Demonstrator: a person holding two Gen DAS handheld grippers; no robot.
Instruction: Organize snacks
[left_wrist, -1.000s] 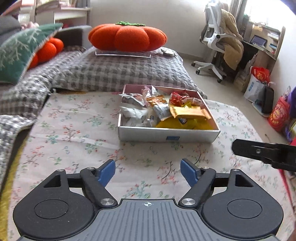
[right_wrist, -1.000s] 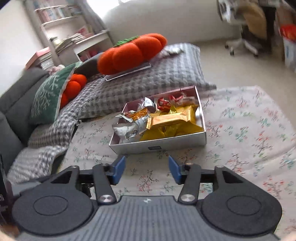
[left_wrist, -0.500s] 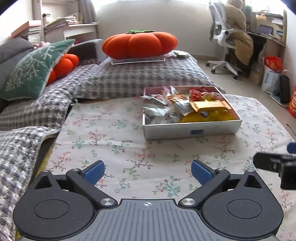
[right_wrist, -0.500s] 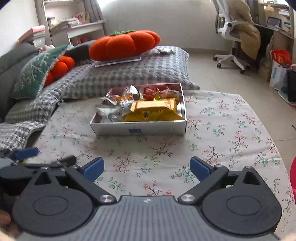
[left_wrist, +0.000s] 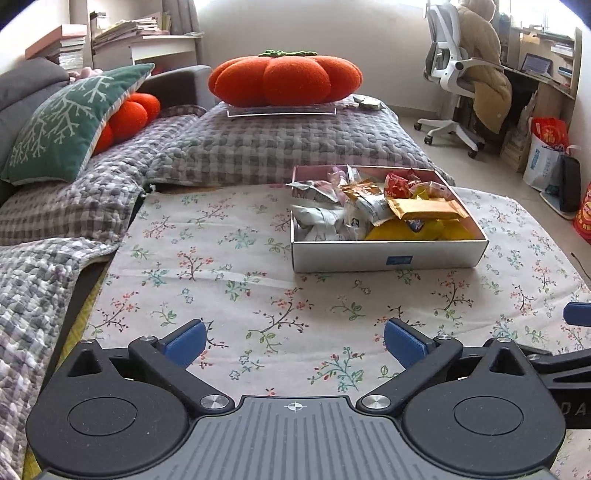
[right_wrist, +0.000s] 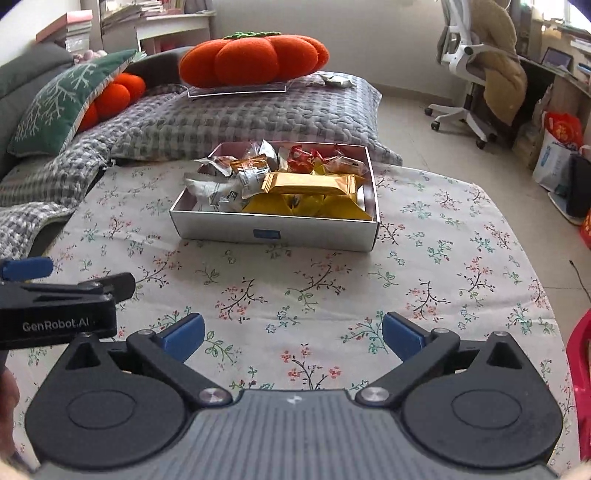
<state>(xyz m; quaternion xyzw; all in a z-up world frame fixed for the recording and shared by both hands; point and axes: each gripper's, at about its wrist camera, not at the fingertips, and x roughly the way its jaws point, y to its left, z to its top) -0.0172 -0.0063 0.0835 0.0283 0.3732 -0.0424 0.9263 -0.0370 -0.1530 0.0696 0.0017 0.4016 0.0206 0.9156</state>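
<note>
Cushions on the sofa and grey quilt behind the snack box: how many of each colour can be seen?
Orange pumpkin cushions: 2, a large one on the quilt and a smaller one partly hidden
Green cushion with white branch pattern: 1
Total: 3

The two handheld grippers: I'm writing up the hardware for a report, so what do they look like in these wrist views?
Both match. The left gripper and right gripper each have a grey ribbed centre plate with a small crosshair mark, two round black housings, silver pivot screws, and black linkage arms ending in blue fingers. In the right view, the left gripper's black side carries white "GenRobot.AI" lettering. No cables or sleeves show.
</note>
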